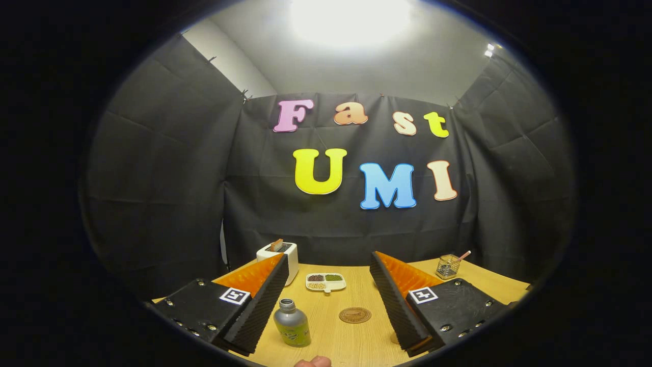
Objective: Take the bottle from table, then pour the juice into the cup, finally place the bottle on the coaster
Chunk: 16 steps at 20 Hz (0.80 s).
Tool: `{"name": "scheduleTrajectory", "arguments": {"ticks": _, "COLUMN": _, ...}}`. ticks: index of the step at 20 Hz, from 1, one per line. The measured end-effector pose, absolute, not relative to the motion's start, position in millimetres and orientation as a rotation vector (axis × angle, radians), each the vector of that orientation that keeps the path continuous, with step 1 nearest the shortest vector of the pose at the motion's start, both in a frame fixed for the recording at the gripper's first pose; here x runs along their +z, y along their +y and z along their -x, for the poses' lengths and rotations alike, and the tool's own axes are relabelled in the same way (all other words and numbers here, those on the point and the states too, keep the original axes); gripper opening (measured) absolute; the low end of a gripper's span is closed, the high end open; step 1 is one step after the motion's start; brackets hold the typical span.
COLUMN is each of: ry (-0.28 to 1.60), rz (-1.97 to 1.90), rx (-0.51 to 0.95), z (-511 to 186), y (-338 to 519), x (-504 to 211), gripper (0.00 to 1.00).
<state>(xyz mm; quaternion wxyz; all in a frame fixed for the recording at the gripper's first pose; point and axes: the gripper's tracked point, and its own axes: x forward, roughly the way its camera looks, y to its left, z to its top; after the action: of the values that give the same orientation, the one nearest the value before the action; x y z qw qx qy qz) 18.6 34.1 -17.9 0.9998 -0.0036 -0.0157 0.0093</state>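
The tool (328, 306) is released, its 2 fingers spread wide above the counter (356, 341). The bottle (292, 323) stands upright between them, nearer the left finger, with the round coaster (355, 315) just beside it.

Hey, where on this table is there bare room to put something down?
Bare wood lies between the bottle and the coaster, and between the coaster and the divided dish behind it. The back is more crowded: toaster, dish, wire holder. The claw is open, its fingers flanking the bottle and coaster.
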Motion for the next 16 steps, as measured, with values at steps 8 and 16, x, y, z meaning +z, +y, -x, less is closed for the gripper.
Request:
{"name": "scheduleTrajectory", "arguments": {"ticks": 8, "ry": 0.022, "rz": 0.013, "rx": 0.041, "z": -34, "y": 69, "x": -54, "gripper": 0.98}}
{"name": "scheduleTrajectory", "arguments": {"ticks": 16, "ry": 0.092, "rz": -0.008, "rx": 0.028, "z": -54, "y": 86, "x": -101, "gripper": 0.98}}
